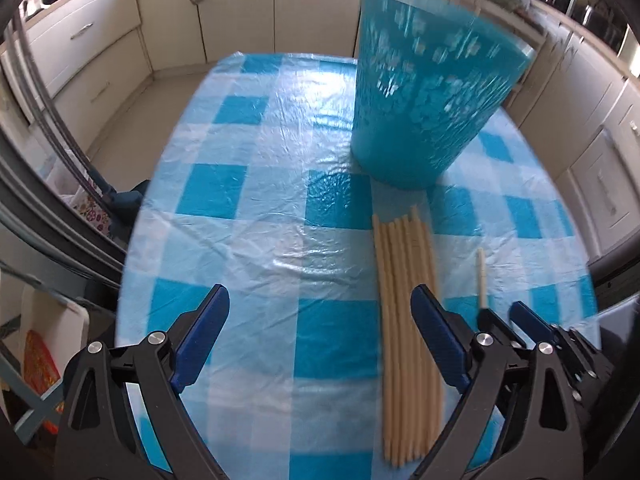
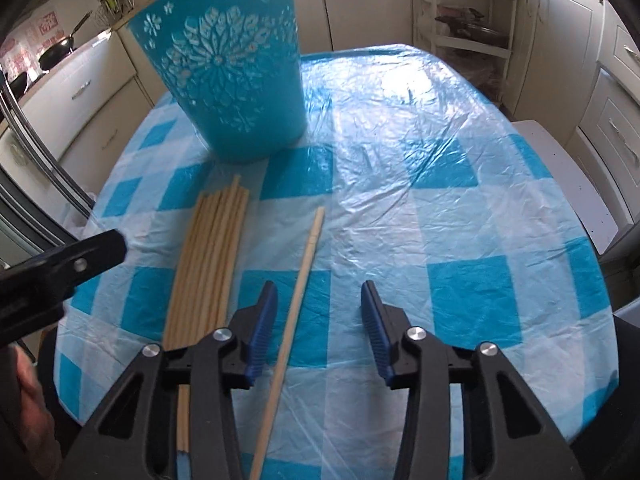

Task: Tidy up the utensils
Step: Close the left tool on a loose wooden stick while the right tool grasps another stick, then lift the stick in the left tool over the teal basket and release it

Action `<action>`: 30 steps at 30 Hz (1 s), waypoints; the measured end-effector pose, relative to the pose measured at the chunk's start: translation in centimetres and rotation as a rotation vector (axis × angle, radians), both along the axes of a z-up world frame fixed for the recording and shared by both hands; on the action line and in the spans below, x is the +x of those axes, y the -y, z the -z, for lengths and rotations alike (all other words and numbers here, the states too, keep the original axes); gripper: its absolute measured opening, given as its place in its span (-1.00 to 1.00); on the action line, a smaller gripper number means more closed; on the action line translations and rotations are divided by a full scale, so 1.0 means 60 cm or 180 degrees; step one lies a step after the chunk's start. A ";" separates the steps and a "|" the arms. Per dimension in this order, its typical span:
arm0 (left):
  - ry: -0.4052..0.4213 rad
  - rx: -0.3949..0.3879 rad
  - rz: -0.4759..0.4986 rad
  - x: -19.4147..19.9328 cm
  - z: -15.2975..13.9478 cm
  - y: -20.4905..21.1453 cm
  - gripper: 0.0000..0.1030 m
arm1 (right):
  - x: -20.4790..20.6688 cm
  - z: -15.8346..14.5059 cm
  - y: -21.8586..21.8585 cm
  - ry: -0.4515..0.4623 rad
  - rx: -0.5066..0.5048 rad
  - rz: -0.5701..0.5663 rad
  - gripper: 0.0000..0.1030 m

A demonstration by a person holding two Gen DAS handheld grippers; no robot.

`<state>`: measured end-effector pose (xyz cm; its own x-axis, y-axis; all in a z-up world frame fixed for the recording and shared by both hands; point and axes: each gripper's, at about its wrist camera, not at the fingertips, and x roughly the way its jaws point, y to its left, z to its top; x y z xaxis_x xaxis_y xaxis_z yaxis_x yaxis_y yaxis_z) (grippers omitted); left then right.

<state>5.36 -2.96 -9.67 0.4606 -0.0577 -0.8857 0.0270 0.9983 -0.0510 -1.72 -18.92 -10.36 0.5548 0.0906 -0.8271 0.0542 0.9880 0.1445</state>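
The right gripper (image 2: 318, 312) stands wide with nothing between its pads, poised over the near end of a lone chopstick (image 2: 298, 304) that lies just beside the bundle of chopsticks (image 2: 210, 276). The left gripper (image 1: 320, 320) is also spread wide and holds nothing; it hangs above bare cloth near the table's near edge, its right pad just over the bundle (image 1: 408, 320).

The chopsticks lie flat on the checked tablecloth (image 2: 440, 184) of the table, pointing from the near edge toward the teal holder (image 2: 236, 68), which stands upright toward the far left of the table in the right view, just past the chopstick tips.

Likely risks, judged from this layout:
- A thin stick flat on slick, wrinkled plastic cloth is hard to pinch; the pads may slide off it or roll it toward the bundle.
- Gripped near one end, a long stick may droop or swivel on the way to the holder.
- The holder looks light and tall; a stick striking its rim could tip it.
- The left gripper sits close enough to scatter the bundle.

Count: one holder; one separate chopstick; about seven or eight in the bundle, though overlap keeps the number uncertain; two grippers.
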 end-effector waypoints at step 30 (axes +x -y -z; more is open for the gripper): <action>-0.0061 -0.0188 0.0474 0.044 0.017 0.037 -0.90 | 0.055 0.009 0.046 0.0175 0.0140 -0.0526 -0.86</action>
<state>7.99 -5.18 -10.70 0.4261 -0.1764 -0.8873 0.1729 0.9786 -0.1116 1.58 -21.69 -10.87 0.5736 0.2196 -0.7892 -0.1177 0.9755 0.1860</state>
